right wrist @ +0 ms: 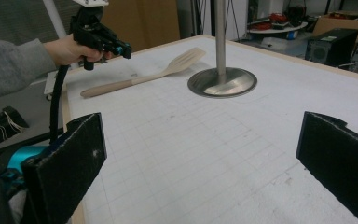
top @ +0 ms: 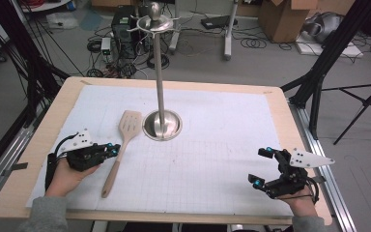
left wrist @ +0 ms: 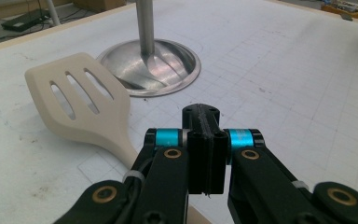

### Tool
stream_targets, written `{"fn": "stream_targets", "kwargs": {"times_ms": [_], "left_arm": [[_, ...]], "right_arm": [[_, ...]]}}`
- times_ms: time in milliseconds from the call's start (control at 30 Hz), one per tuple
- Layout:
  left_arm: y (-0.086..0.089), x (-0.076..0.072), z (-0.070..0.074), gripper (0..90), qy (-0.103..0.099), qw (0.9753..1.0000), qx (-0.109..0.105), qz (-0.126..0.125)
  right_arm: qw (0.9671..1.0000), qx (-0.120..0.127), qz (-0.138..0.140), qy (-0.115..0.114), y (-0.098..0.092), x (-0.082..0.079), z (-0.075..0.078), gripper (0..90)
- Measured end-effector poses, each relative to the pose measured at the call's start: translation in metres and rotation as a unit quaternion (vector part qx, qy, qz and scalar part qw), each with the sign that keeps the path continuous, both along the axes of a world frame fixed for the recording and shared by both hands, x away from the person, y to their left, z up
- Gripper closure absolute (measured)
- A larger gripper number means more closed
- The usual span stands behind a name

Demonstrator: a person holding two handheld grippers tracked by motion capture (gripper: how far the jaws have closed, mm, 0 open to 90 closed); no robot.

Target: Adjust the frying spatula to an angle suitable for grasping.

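Observation:
A beige slotted spatula [top: 120, 146] lies flat on the white grid mat [top: 212, 145], its head pointing toward the steel stand's round base [top: 162, 124]. The stand's pole rises to a ring of hooks [top: 155, 21]. My left gripper [top: 117, 149] is shut with nothing between its pads, its tips just left of the spatula handle. In the left gripper view the closed tips [left wrist: 201, 112] sit right of the spatula [left wrist: 81, 105]. The right gripper view shows that gripper [right wrist: 122, 48] hovering above the spatula [right wrist: 149, 74]. My right gripper [top: 261, 166] stands wide open and empty at the table's front right corner.
The wooden table edge [top: 38, 140] frames the mat. Black tripod legs [top: 319, 67] stand off the right side. Cables, a computer tower [top: 123, 29] and cardboard boxes [top: 290, 17] lie on the floor beyond the far edge.

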State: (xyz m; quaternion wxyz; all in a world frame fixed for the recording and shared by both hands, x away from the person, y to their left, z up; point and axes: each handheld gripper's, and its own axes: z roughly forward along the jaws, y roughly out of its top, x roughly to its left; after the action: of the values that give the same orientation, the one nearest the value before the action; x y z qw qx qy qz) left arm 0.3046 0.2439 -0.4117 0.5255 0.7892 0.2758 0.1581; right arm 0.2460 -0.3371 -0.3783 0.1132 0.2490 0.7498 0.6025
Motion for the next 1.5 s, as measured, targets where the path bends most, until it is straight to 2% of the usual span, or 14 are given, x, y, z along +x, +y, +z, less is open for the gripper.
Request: {"fn": "stream_targets", "kwargs": {"times_ms": [267, 400, 500, 633, 800, 867, 1000, 1167, 1267, 1500], "left_arm": [[-0.002, 0.011, -0.006, 89.5, 0.007, 1.0000, 0.003, -0.002], [-0.007, 0.016, -0.007, 89.5, 0.011, 0.9997, 0.005, -0.021], [-0.011, 0.023, -0.011, 89.5, 0.023, 0.9989, 0.011, -0.039], [-0.012, 0.029, -0.013, 89.5, 0.035, 0.9987, 0.015, -0.034], [-0.011, 0.037, -0.018, 89.5, 0.040, 0.9986, 0.017, -0.030], [-0.011, 0.041, -0.020, 89.5, 0.048, 0.9982, 0.028, -0.024], [-0.014, 0.045, -0.019, 89.6, 0.041, 0.9985, 0.025, -0.026], [-0.018, 0.052, -0.024, 89.5, 0.049, 0.9975, 0.043, -0.028], [-0.020, 0.053, -0.025, 89.5, 0.052, 0.9972, 0.045, -0.028], [-0.023, 0.056, -0.031, 89.5, 0.059, 0.9957, 0.065, -0.030]], "right_arm": [[1.0000, -0.004, -0.007, 0.003, -0.005, -0.008, 0.000, 0.4], [0.9999, -0.004, -0.011, 0.000, -0.008, -0.011, 0.000, 0.4], [0.9999, -0.003, -0.017, 0.002, -0.011, -0.015, 0.000, 0.4], [0.9998, -0.003, -0.021, -0.001, -0.014, -0.018, -0.001, 0.4], [0.9995, -0.004, -0.030, 0.008, -0.020, -0.024, -0.001, 0.4], [0.9994, -0.002, -0.034, 0.005, -0.022, -0.027, -0.001, 0.4], [0.9993, -0.002, -0.037, 0.004, -0.025, -0.030, -0.001, 0.4], [0.9991, -0.004, -0.041, 0.007, -0.027, -0.035, -0.002, 0.4], [0.9990, -0.005, -0.044, 0.008, -0.028, -0.036, -0.002, 0.4], [0.9988, -0.007, -0.046, 0.010, -0.031, -0.040, -0.002, 0.4]]}}
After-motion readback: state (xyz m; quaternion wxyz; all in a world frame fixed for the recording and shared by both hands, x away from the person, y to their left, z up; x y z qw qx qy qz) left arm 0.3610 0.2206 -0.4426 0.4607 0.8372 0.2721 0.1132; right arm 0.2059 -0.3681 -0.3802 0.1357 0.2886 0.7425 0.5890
